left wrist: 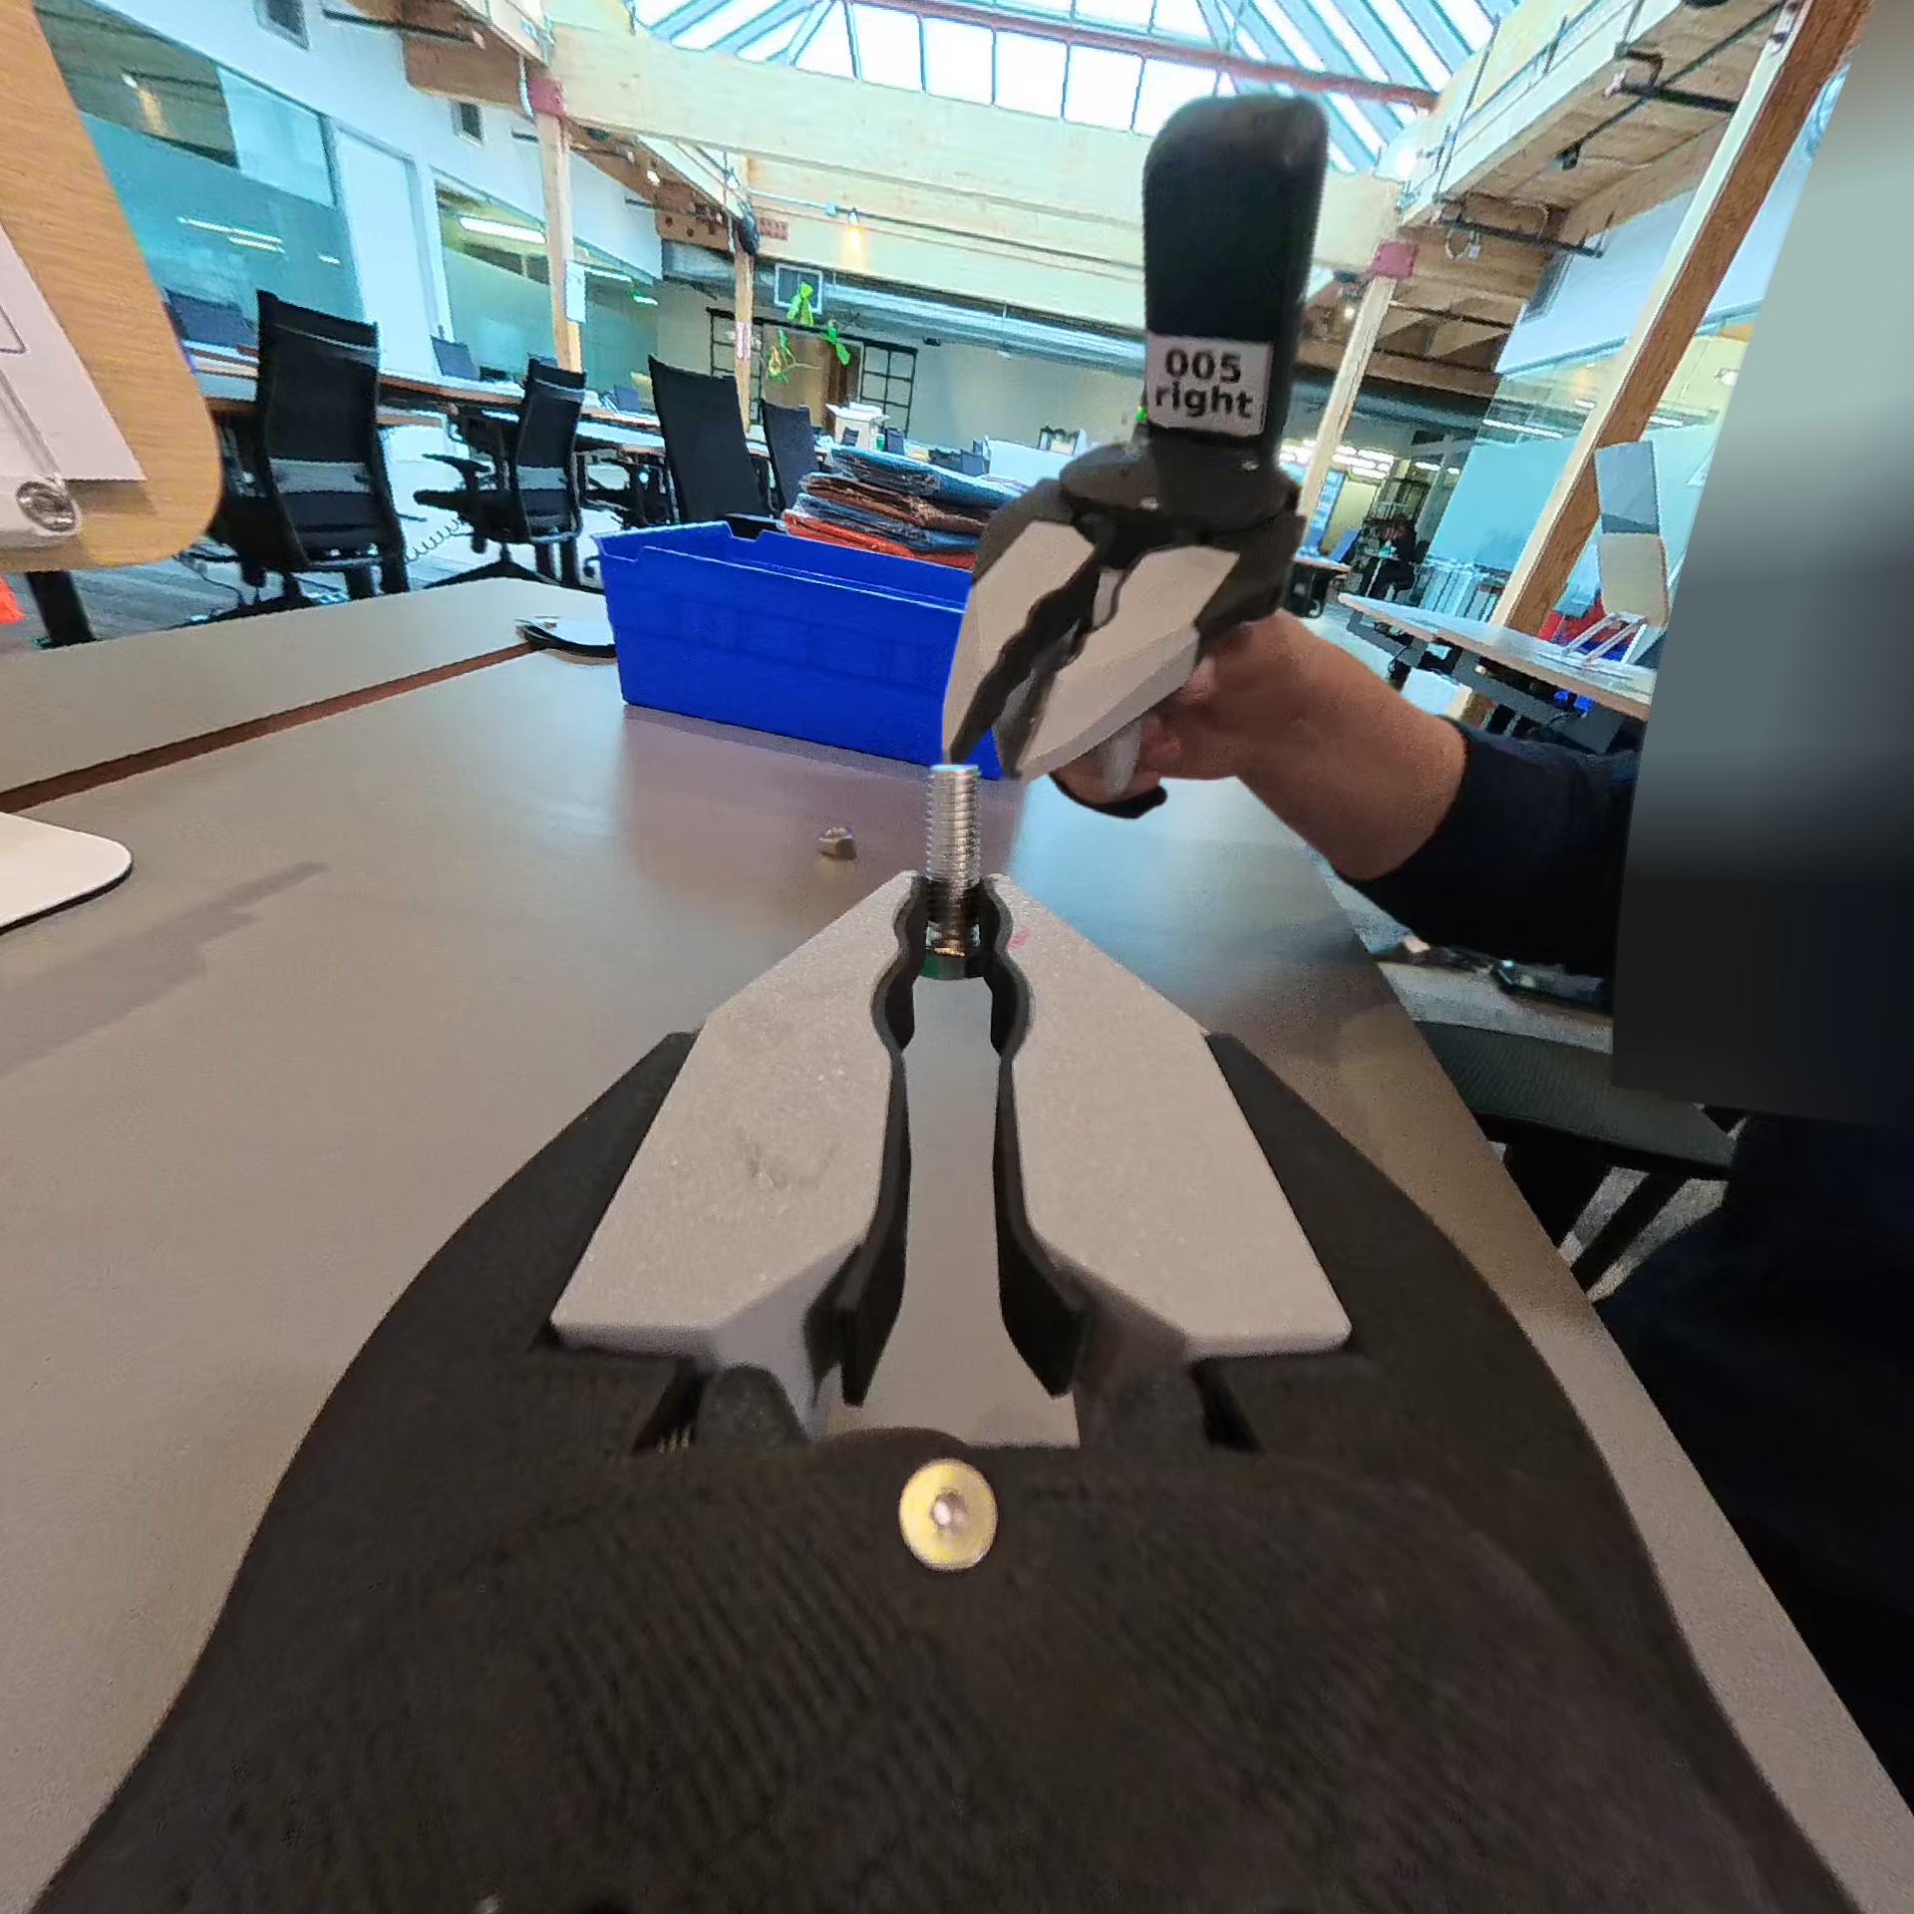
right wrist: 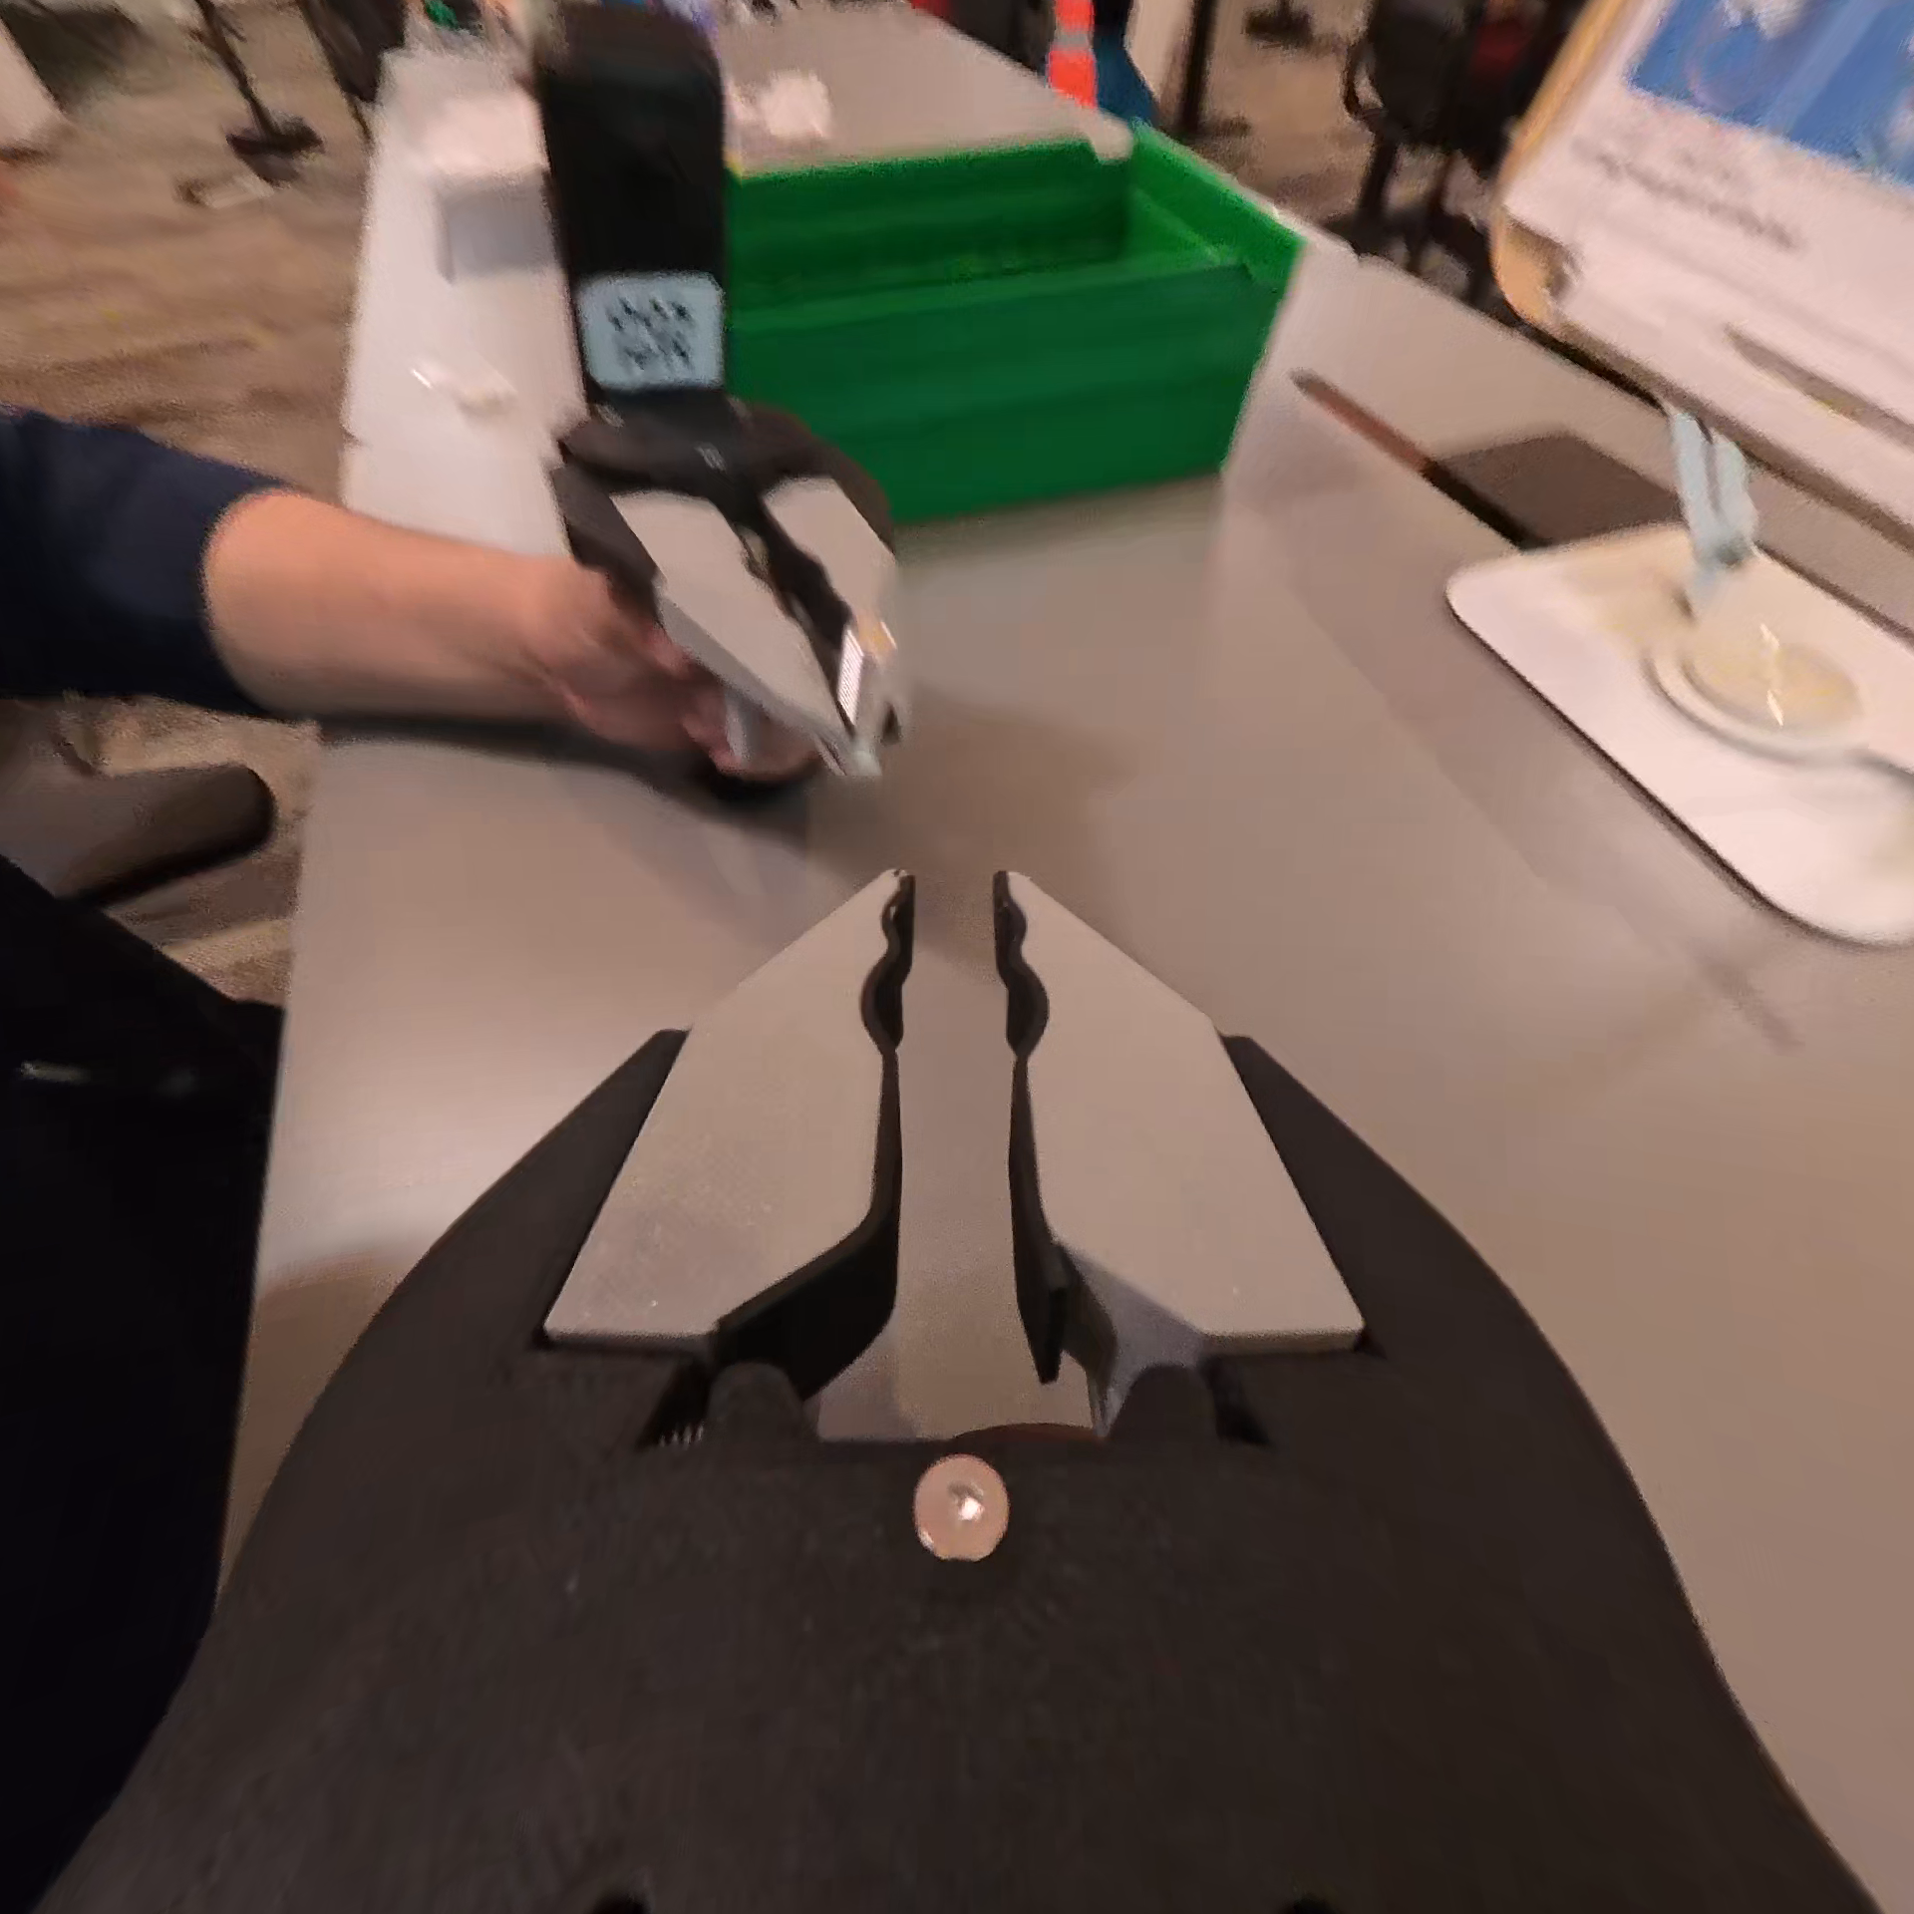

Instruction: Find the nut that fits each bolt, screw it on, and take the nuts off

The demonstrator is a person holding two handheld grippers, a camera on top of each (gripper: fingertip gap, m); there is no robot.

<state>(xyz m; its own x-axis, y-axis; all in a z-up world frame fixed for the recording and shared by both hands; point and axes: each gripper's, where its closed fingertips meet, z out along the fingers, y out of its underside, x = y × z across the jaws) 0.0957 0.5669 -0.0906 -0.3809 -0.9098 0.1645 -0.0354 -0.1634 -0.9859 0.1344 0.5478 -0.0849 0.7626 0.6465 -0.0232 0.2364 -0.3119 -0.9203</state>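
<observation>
Bolt pinched upright, a nut yet to be fetched

Worktop (left wrist: 311,932) grey and mostly bare on the left, with the corner of a white stand base at the far left edge. Moving right, a single small nut (left wrist: 837,841) lies loose on the surface, just left of and beyond the bolt, in front of a blue bin (left wrist: 787,642). At the centre the left claw (left wrist: 955,911) is pressed onto the lower part of a silver threaded bolt (left wrist: 955,823), which stands upright with its thread bare and no nut on it. Right of and above it, the right claw (left wrist: 984,751) hangs with its tips close over the bolt's top end, held by a person's hand (left wrist: 1274,715). In its own view its fingers (right wrist: 1098,1046) stand slightly apart with nothing between them, only worktop showing through the gap.

The step in hand looks like fetching a nut to try on this bolt. To do it well, the bolt should be kept plumb and steady while the right claw drops to the loose nut, takes it by its flats, and brings it down square on the thread end, so it starts without cross-threading.

Each claw's handle carries a white label with printed writing; the left claw's label, in the right wrist view, is too blurred to read. A poster board stands at the far right there.
</observation>
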